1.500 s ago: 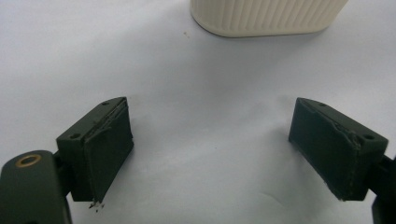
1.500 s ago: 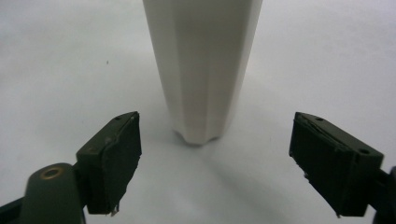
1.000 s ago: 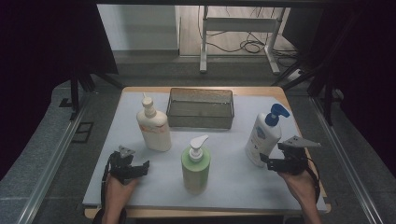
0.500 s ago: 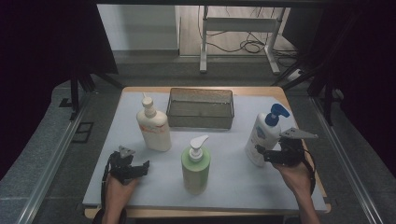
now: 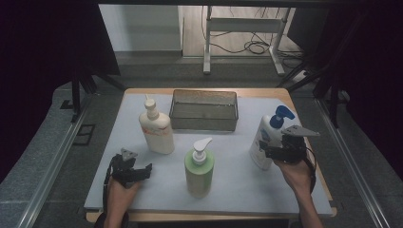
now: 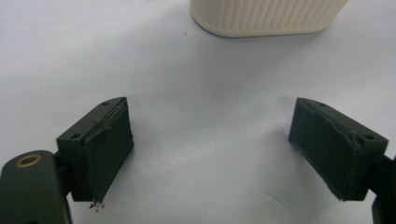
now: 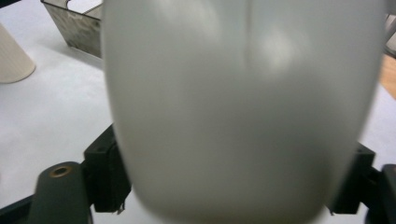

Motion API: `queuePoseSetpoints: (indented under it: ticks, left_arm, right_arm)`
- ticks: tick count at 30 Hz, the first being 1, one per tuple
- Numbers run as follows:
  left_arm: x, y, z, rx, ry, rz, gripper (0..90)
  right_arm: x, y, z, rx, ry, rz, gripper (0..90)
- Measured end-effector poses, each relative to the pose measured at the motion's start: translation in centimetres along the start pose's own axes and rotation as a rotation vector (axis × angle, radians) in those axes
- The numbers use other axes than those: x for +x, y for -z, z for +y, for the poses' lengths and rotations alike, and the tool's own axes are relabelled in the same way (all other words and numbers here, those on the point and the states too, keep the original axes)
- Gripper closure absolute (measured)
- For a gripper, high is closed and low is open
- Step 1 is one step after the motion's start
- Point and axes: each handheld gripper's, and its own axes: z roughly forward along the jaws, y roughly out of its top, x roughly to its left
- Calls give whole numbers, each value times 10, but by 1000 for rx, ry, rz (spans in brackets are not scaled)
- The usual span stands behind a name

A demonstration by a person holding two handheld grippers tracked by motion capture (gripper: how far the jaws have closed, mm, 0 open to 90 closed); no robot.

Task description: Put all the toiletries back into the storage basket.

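Observation:
A white bottle with a blue pump (image 5: 262, 142) stands at the right of the white mat. My right gripper (image 5: 272, 153) is shut on its lower body, and in the right gripper view the white bottle (image 7: 243, 107) sits between the two jaws, which press on its sides. My left gripper (image 5: 141, 172) rests low at the front left, open, with bare mat between its pads (image 6: 107, 144). The base of a cream bottle (image 6: 266, 16) stands just beyond it. That cream bottle (image 5: 156, 130) has an orange label.
A green pump bottle (image 5: 199, 171) stands at the front middle of the mat. A dark wire basket (image 5: 204, 122) sits at the back middle, and its corner (image 7: 74, 23) lies beyond the white bottle to the left. The table edge runs close behind the right hand.
My right gripper has moved forward and left up to the white bottle, and its jaws now lie against the bottle's sides. The left gripper has stayed where it was.

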Motion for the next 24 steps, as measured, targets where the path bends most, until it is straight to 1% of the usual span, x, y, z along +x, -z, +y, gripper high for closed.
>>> queuePoseSetpoints:
  ticks: [4,7,10,16,24]
  left_arm:
    - [0,0,0,0,0,0,129]
    - [0,0,0,-1,2,0,129]
    - [0,0,0,-1,2,0,129]
    - [0,0,0,0,0,0,129]
    - [0,0,0,0,0,0,129]
  right_arm:
    - [2,-5,3,9,13,-8,244]
    - [3,-7,3,17,17,-9,318]
    - [4,-7,3,17,18,-17,349]
    - [3,-6,4,27,22,-14,358]
    - [1,-5,5,34,20,9,366]
